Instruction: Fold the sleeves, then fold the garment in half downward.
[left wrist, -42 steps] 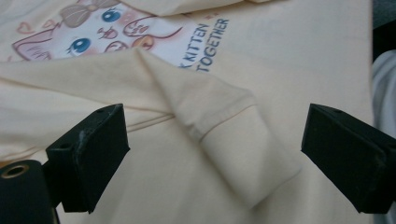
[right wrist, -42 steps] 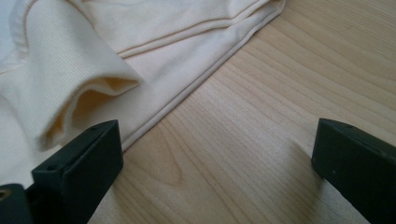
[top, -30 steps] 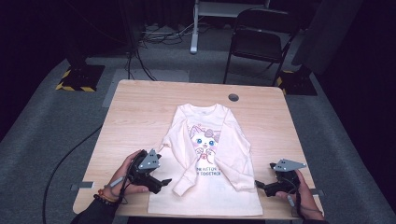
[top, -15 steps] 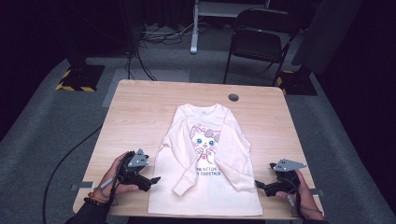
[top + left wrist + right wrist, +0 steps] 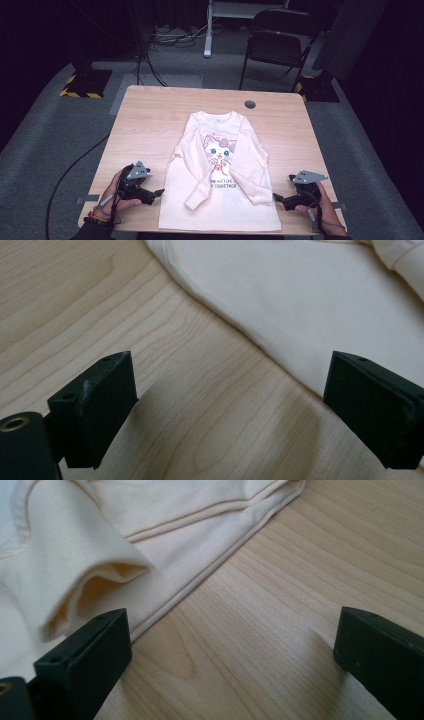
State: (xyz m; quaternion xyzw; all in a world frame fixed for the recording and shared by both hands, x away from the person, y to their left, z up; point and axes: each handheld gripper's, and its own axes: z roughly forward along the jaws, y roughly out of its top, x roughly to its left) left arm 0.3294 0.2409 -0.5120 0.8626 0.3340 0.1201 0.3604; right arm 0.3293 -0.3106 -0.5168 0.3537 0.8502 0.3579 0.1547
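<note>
Both grippers, left gripper (image 5: 159,191) and right gripper (image 5: 275,196), are hovering wide open and empty, flanking the long-sleeved shirt (image 5: 220,175) lying lengthwise between them.

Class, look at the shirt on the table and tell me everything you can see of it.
The shirt is a cream long-sleeved top, soft knit by its look, with a cartoon cat and pink lettering on the chest. It lies flat, face up on the wooden table, collar away from the person, hem at the near edge. Both sleeves are folded in across the front, with ribbed cuffs. Nothing grips it; open grippers sit on either side.
</note>
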